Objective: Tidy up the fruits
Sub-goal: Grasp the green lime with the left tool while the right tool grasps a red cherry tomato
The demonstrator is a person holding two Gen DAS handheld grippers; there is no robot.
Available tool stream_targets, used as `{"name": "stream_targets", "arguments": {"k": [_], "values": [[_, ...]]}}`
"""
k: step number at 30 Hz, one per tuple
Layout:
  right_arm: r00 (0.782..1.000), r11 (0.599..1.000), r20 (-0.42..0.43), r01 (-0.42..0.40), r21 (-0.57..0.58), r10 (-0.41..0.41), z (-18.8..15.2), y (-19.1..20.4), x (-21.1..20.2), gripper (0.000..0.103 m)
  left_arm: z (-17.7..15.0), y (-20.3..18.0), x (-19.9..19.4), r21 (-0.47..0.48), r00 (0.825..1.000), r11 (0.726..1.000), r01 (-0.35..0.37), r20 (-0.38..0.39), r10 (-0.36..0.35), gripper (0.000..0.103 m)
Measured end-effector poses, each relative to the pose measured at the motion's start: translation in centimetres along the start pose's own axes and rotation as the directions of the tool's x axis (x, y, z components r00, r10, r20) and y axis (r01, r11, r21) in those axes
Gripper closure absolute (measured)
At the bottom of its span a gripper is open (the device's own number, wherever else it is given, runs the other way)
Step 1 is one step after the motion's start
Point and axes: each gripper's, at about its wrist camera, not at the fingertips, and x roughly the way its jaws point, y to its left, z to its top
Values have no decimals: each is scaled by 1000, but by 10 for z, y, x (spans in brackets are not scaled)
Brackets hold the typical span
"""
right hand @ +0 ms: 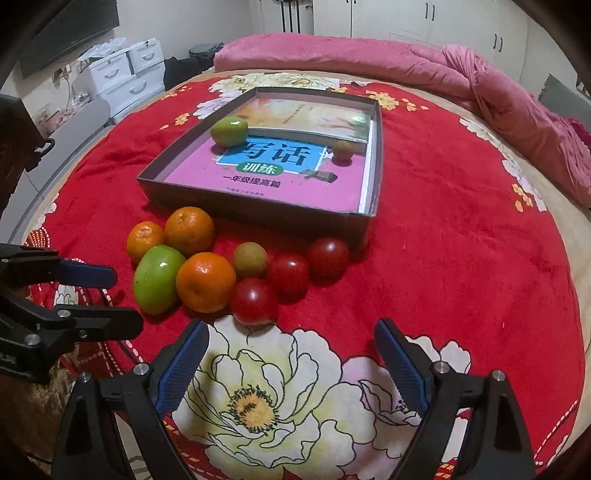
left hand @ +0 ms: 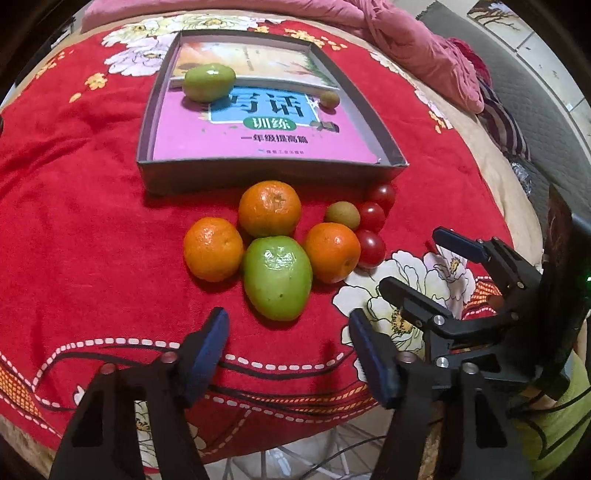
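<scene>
Left claw [left hand: 288,347] hangs open — pink book [left hand: 258,140] reads "训练".

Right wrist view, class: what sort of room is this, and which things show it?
Probably a bedroom: a bed with a red flowered blanket, a pink quilt, and white wardrobe doors behind.

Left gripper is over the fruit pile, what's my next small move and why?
Probably ease the left gripper forward and down around the green fruit. Its jaws are open with nothing between them, that fruit lies nearest, straight ahead, and a matching green fruit in the box suggests where it belongs.
</scene>
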Motion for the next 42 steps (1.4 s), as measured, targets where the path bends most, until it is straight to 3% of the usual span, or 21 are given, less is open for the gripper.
{"name": "stream_targets", "arguments": {"k": [5, 10, 15, 22, 32, 35, 37, 42], "values": [[1000, 1000, -1, -4, 0, 4, 0, -1, 0, 12, 2, 2, 10, -11, 1000, 1000, 3, -9, -3, 54], [999, 999, -7, -31, 5, 31, -1, 0, 6, 13, 10, 5, 19, -22, 1000, 1000, -5, -6, 5, 59], [1000, 999, -10, -22, -30, 21, -1, 4, 13, 36, 16, 5, 27, -23, 1000, 1000, 1, -6, -1, 59], [999, 995, -9, -35, -98, 35, -2, 15, 21, 53, 22, 6, 31, -19, 1000, 1000, 1, -10, -2, 58], [997, 989, 6, -70, -130, 72, 3, 17, 29, 58, 26, 7, 37, -23, 1000, 1000, 4, -12, -4, 57], [995, 988, 10, -93, -126, 95, 3, 15, 29, 63, 28, 7, 39, -25, 1000, 1000, 5, -12, -5, 56], [992, 985, 13, -121, -122, 124, 3, 15, 28, 72, 29, 8, 40, -24, 1000, 1000, 5, -11, -5, 56], [991, 984, 19, -132, -117, 136, 1, 15, 26, 72, 28, 9, 41, -24, 1000, 1000, 11, -10, -11, 56]]}}
